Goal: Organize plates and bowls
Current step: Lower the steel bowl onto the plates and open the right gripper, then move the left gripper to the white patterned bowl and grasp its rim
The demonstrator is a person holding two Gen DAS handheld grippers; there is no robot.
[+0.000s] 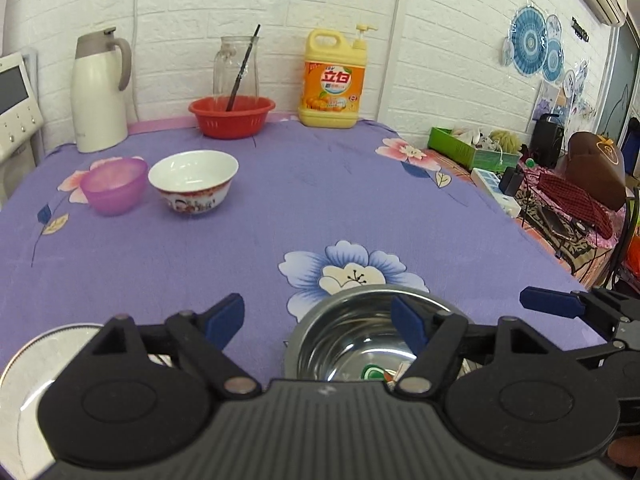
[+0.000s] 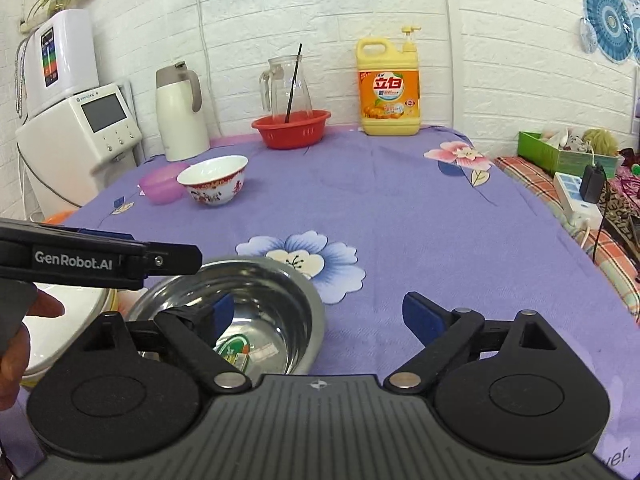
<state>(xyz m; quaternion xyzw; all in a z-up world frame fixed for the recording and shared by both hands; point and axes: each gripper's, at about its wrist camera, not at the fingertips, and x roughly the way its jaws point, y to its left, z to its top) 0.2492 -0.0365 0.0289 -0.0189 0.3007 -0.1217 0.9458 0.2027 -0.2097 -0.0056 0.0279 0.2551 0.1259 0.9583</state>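
Two grippers sit low over the near edge of your purple floral tablecloth, and both stand with their blue-padded fingers spread wide, holding nothing.

From your left wrist camera, the left gripper hangs over the cloth with its right finger above the steel bowl, which sits just ahead and slightly right of centre. A white plate lies at the near left, partly hidden under the gripper body. Farther back on the left, a pink plastic bowl and a white ceramic bowl with a red pattern stand side by side; whether they touch you cannot tell. Along the wall stand a white thermos jug, a red basin with a glass pitcher behind it, and a yellow detergent bottle. Your right gripper shows at the right edge.

From your right wrist camera, the right gripper has its left finger over the steel bowl and its right finger over bare cloth. Your left gripper crosses in from the left, above the white plate and the bowl's rim. The pink bowl and the ceramic bowl sit well apart from it, toward the far left.
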